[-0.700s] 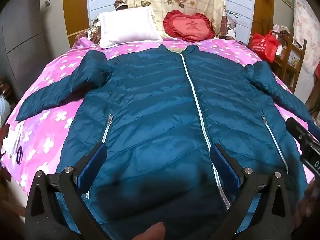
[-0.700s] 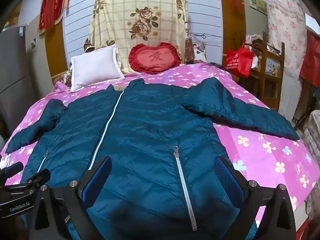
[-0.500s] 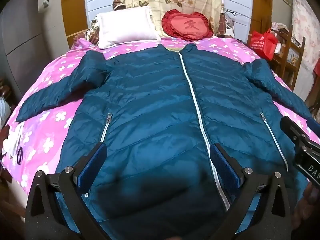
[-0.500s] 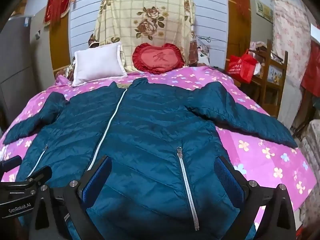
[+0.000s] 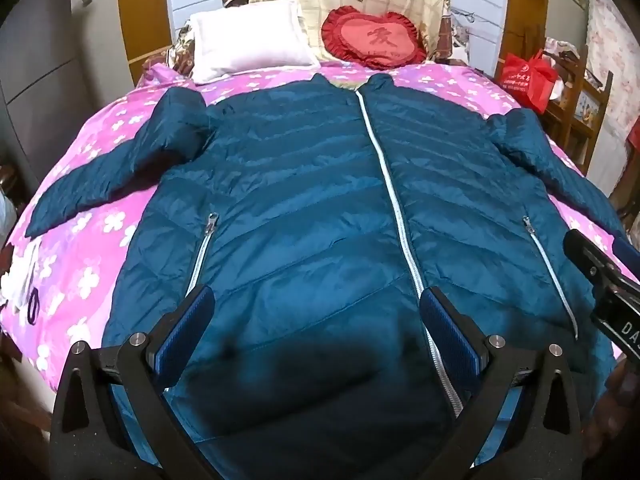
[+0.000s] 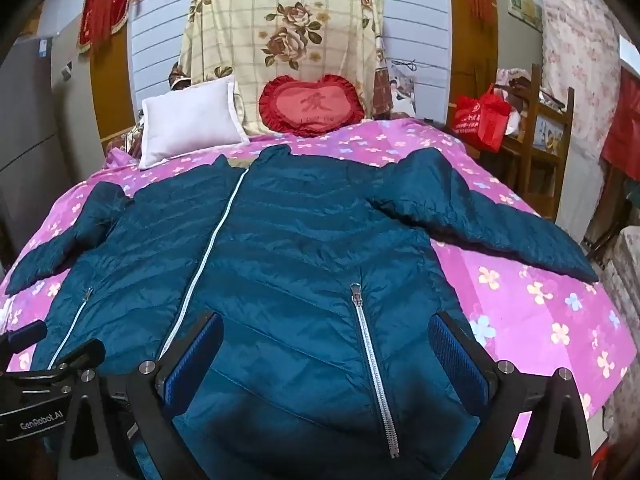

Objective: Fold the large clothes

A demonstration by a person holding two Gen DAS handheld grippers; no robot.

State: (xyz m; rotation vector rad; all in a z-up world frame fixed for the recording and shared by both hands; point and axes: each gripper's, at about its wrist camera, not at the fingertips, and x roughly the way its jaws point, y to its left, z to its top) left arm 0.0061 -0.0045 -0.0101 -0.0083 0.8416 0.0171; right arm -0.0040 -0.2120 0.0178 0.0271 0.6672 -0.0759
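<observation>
Left wrist view: left gripper [image 5: 316, 320] jaws spread wide, empty, above hem of teal puffer jacket [image 5: 304, 200], which lies flat, zipped, sleeves out, on pink bedspread [image 5: 96, 216].

Right wrist view: right gripper [image 6: 328, 344] also wide, nothing held, over pocket zipper [image 6: 370, 356]. Risk: slick padded shell slips from pads, or pinch catches top layer only, fold goes lopsided.

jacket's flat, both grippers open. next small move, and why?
Probably swing the right gripper out to the right sleeve and close on it to fold it inward. The jacket lies zipped and spread flat on the bedspread with both sleeves out; the left gripper also hangs open above the hem.
</observation>
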